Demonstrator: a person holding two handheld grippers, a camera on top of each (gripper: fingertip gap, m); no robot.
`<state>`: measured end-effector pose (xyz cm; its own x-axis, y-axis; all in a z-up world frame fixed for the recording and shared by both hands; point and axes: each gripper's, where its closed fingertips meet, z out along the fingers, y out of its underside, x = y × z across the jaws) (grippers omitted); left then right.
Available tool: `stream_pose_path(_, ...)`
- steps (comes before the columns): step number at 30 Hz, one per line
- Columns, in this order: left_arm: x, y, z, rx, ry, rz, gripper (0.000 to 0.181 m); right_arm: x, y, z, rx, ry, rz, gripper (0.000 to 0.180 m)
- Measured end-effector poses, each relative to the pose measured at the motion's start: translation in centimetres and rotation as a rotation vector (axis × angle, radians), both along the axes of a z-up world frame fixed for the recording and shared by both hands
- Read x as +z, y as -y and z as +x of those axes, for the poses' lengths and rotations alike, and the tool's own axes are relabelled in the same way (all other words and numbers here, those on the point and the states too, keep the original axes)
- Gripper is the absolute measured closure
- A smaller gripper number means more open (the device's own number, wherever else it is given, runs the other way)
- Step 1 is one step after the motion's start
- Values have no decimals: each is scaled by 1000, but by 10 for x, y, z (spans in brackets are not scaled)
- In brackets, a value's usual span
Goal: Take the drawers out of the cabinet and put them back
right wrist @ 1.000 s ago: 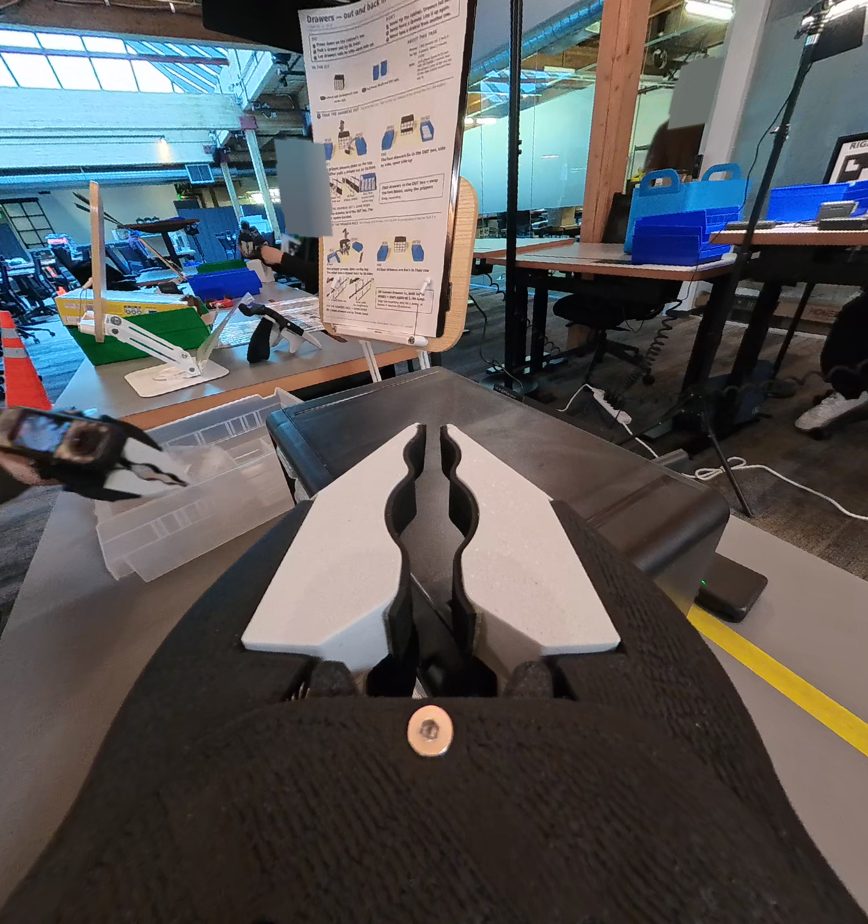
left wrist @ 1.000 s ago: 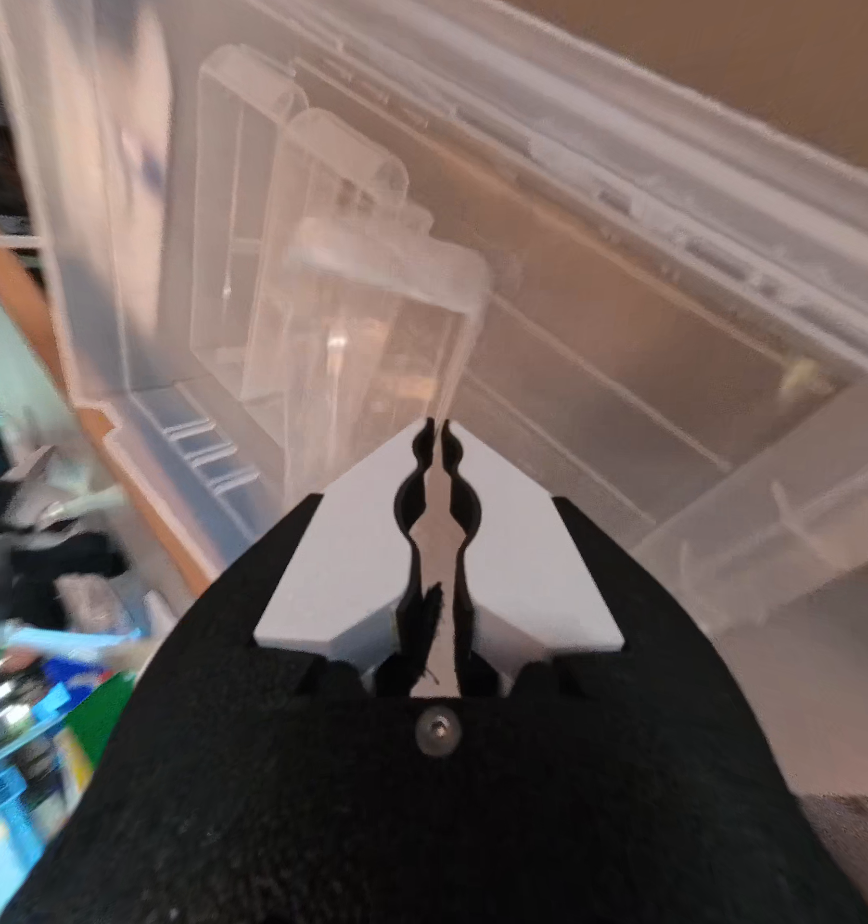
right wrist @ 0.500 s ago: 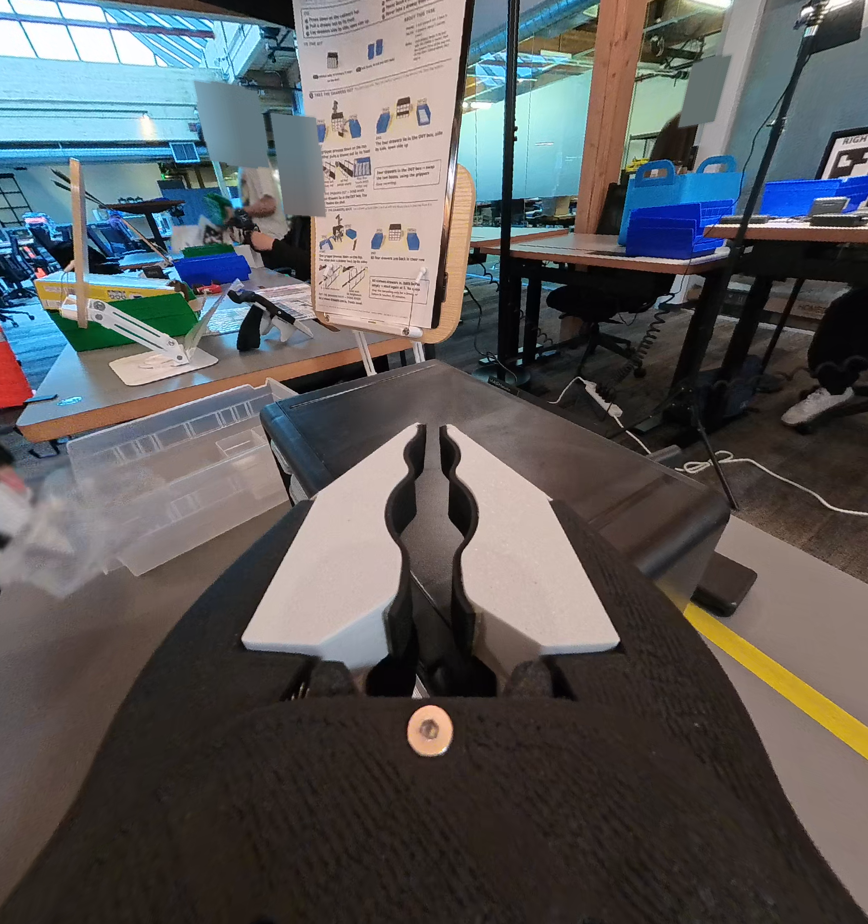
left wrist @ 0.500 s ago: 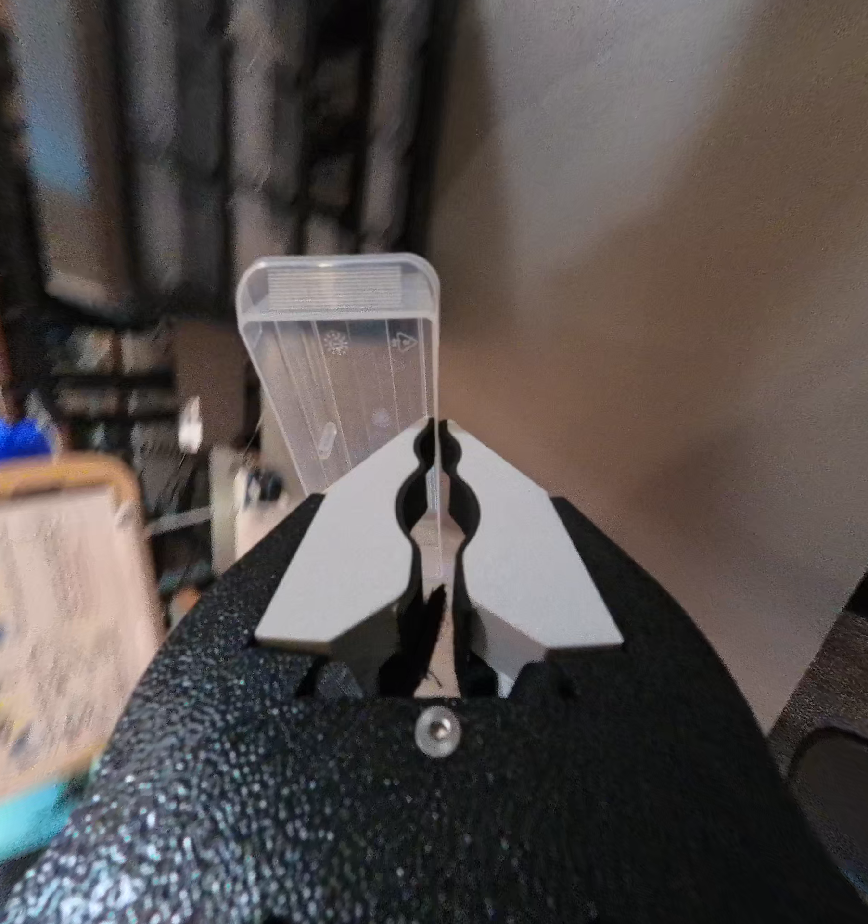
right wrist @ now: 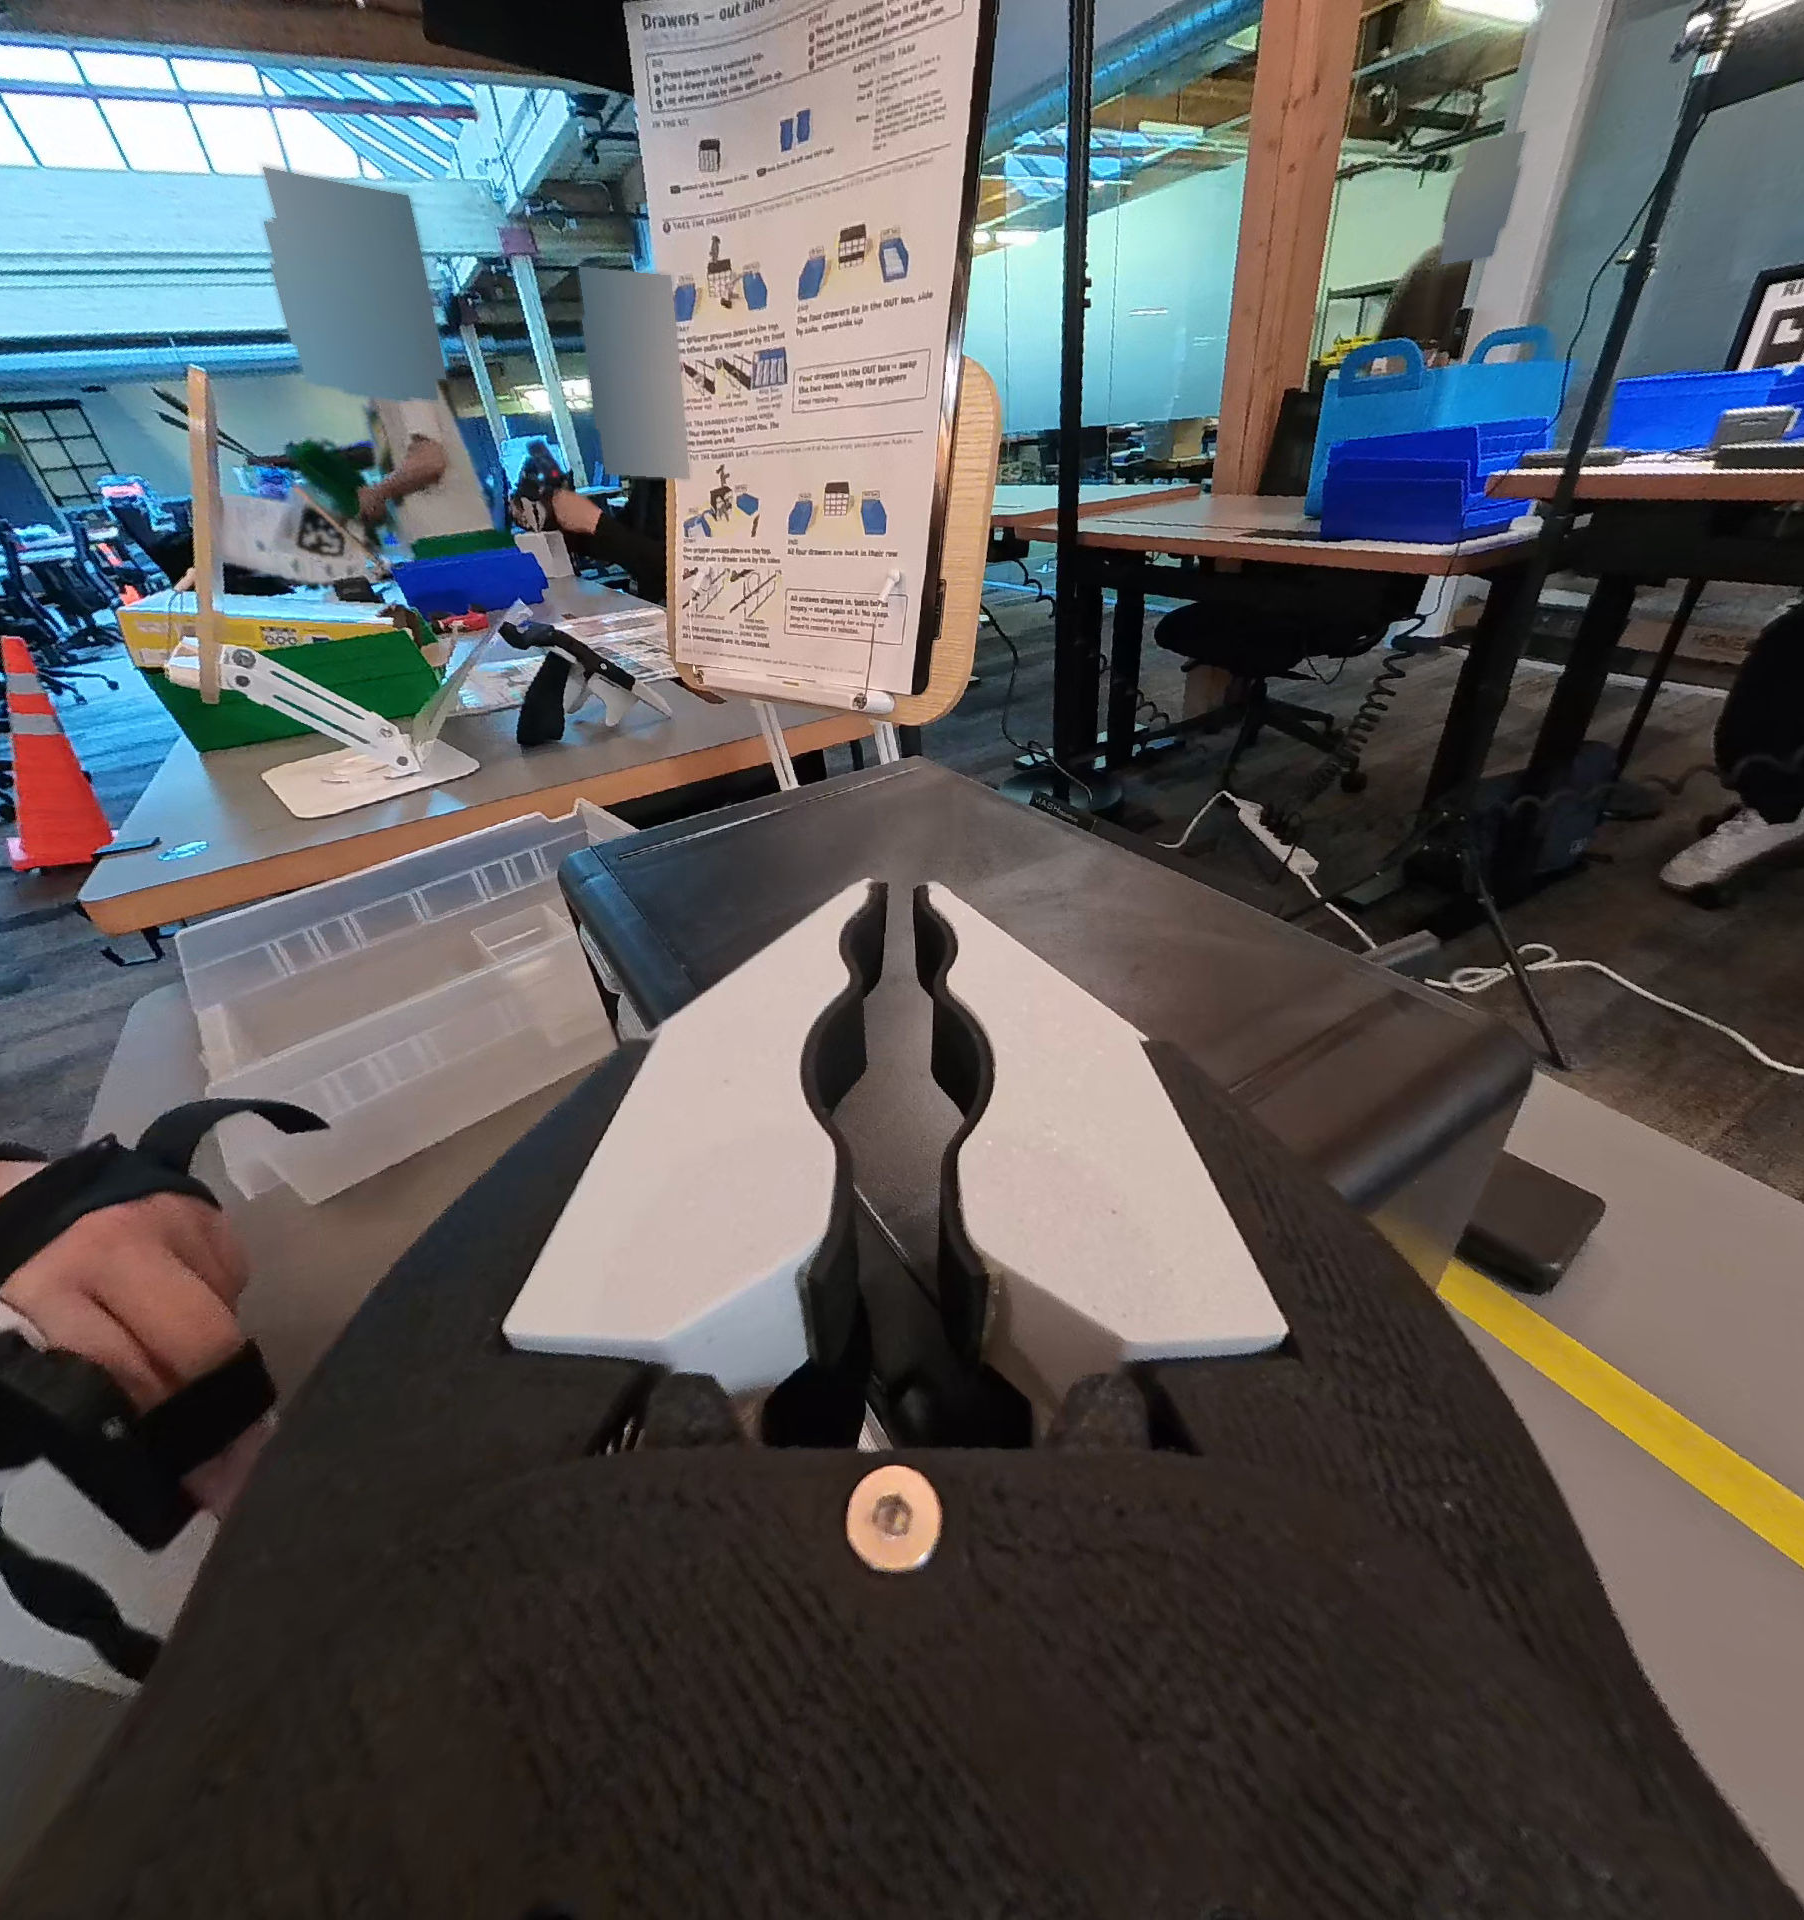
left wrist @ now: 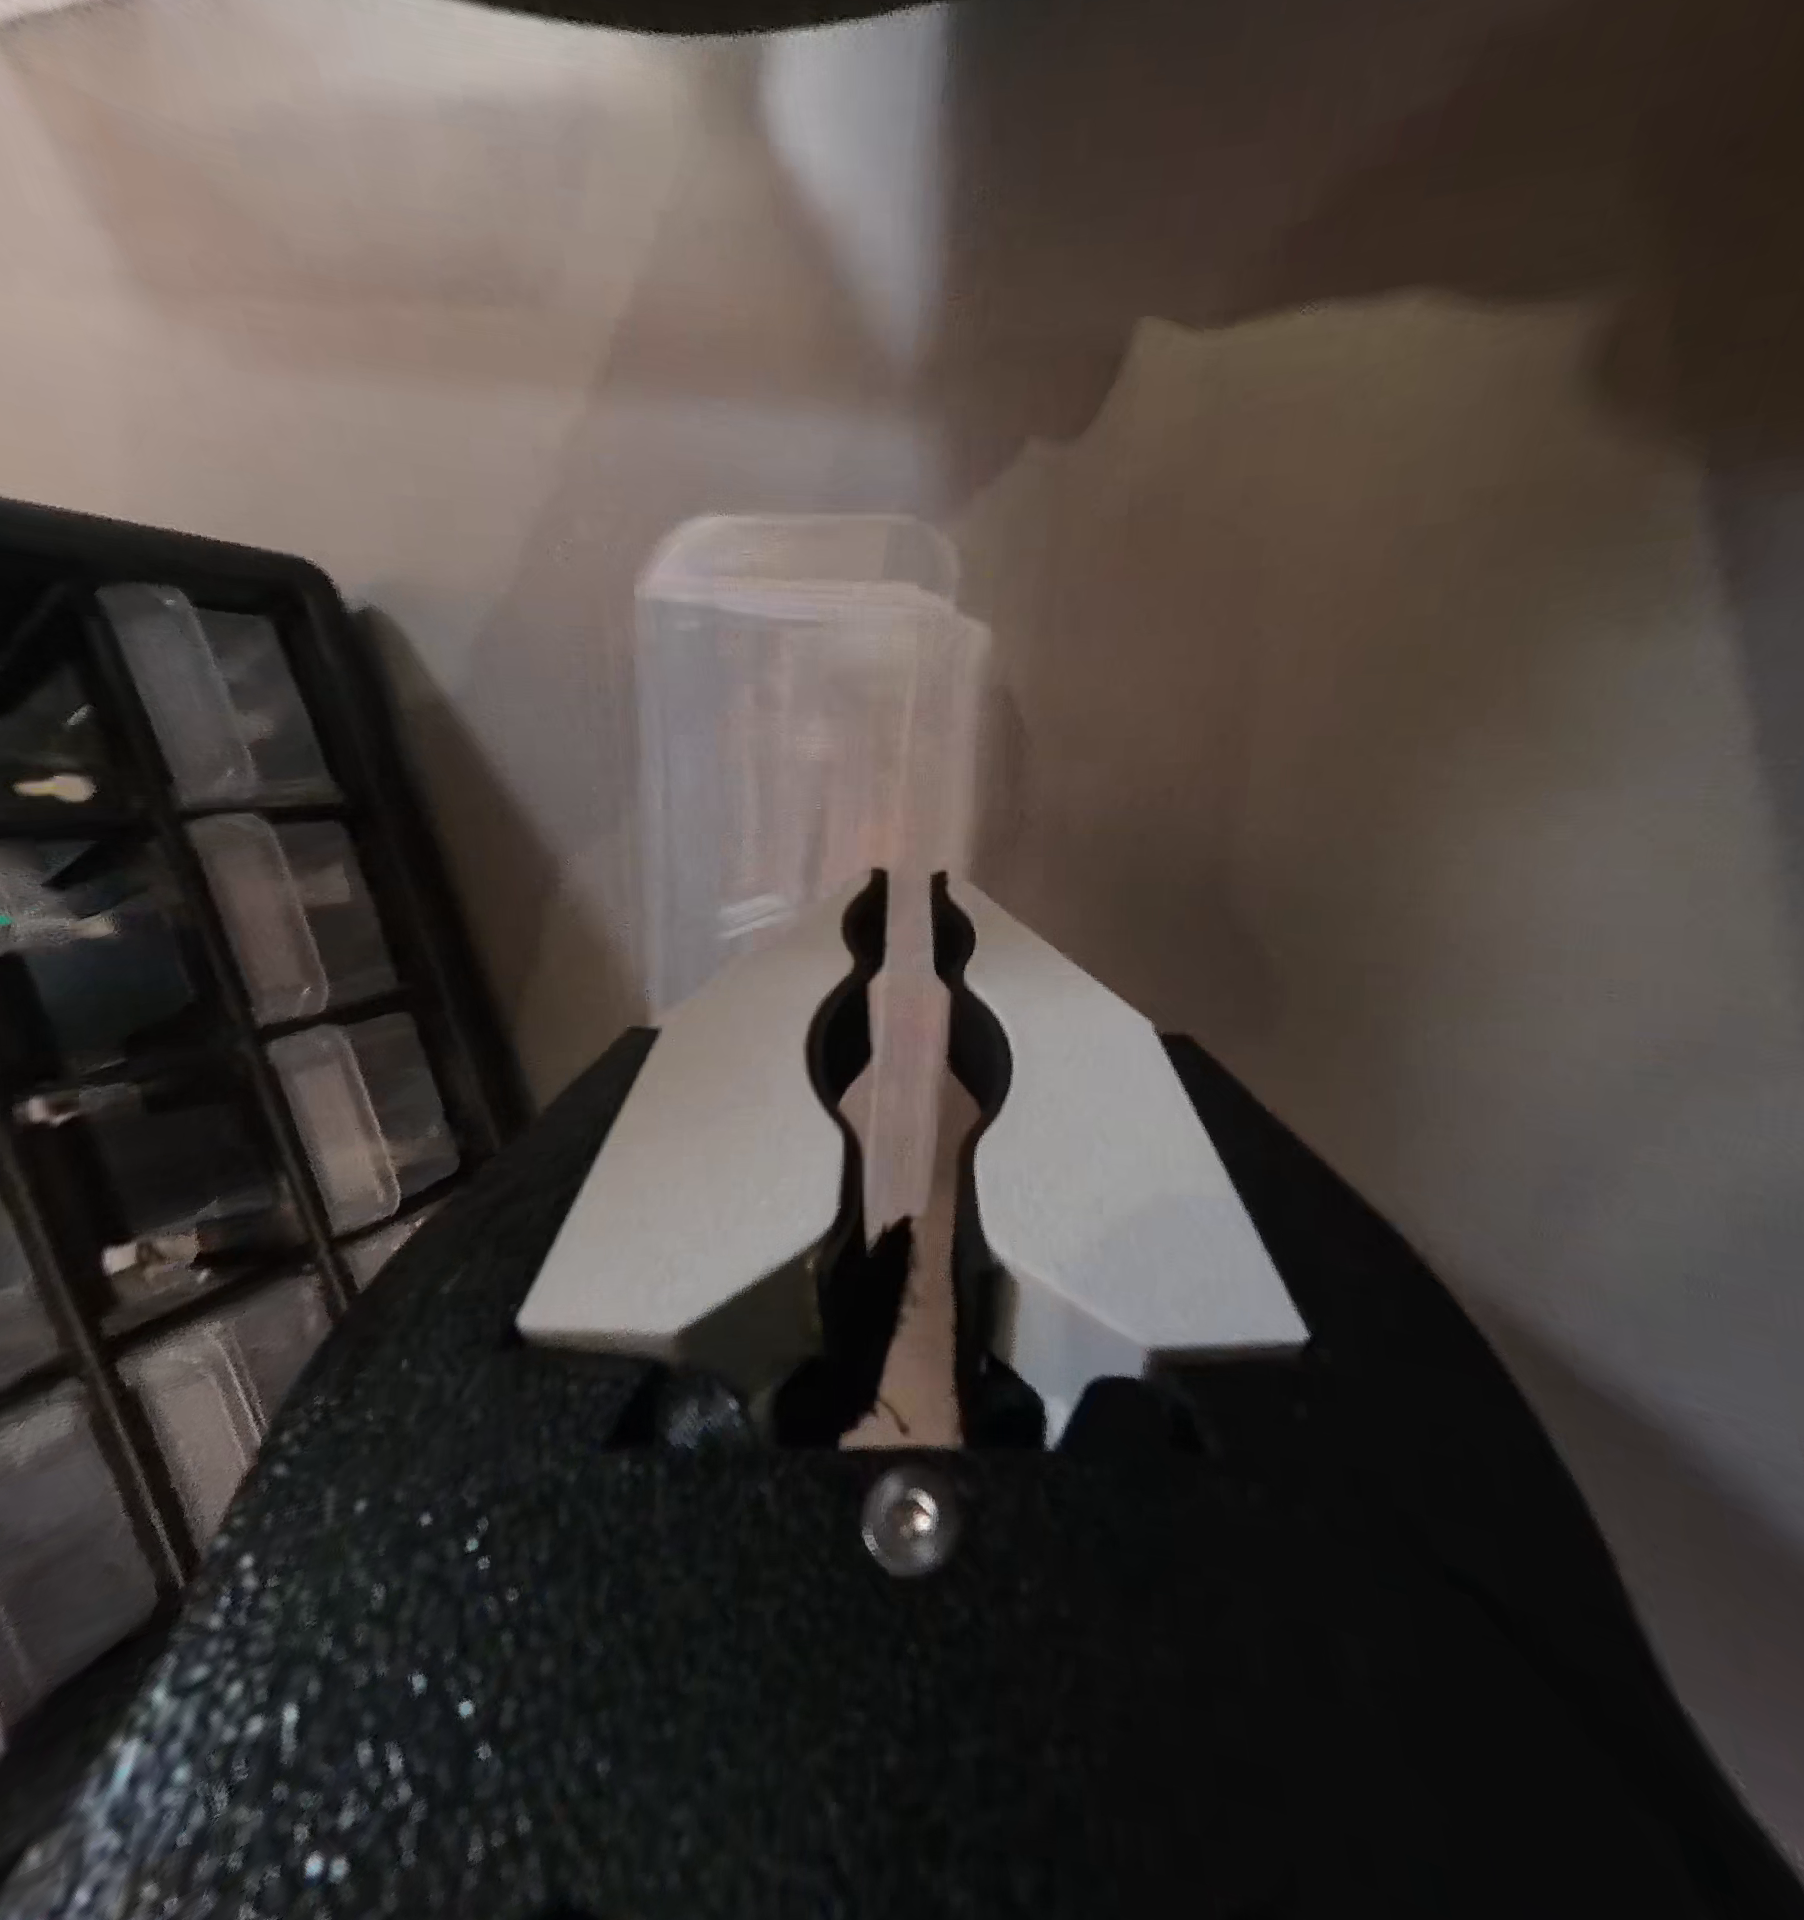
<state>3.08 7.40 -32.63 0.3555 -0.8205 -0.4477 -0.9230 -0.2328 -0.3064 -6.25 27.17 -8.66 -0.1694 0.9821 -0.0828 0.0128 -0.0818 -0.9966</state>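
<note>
My left gripper (left wrist: 908,883) is shut on the wall of a clear plastic drawer (left wrist: 804,727) and holds it out in front, blurred by motion. The black cabinet (left wrist: 254,935) with its grid of clear drawers stands close on the left. In the right wrist view my right gripper (right wrist: 900,891) is shut and empty, over the flat top of the cabinet (right wrist: 1137,935). The hand holding the left gripper (right wrist: 98,1309) shows at the lower left. A clear bin (right wrist: 285,1039) left of the cabinet holds one small clear drawer (right wrist: 519,930).
An instruction board (right wrist: 804,364) on a stand rises behind the cabinet. A yellow line (right wrist: 1656,1455) crosses the grey table on the right, near a flat black device (right wrist: 1532,1231). Another table with a green box (right wrist: 295,675) and an orange cone (right wrist: 46,769) stand beyond.
My left gripper has lifted the clear drawer out of the clear bin and swung it over to the front of the cabinet. The right gripper has stayed over the cabinet top.
</note>
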Motion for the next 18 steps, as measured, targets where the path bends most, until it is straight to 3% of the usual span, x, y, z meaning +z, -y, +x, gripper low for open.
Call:
stream_pose_path(4,14,9,-13,91,83,123,165,1,0,0,7,-6,-15,175)
stream_pose_path(9,-3,31,-46,244,80,48,177,1,0,1,13,-10,-18,176)
stream_pose_path(18,7,13,-94,427,-45,174,138,2,0,1,22,-21,-23,177)
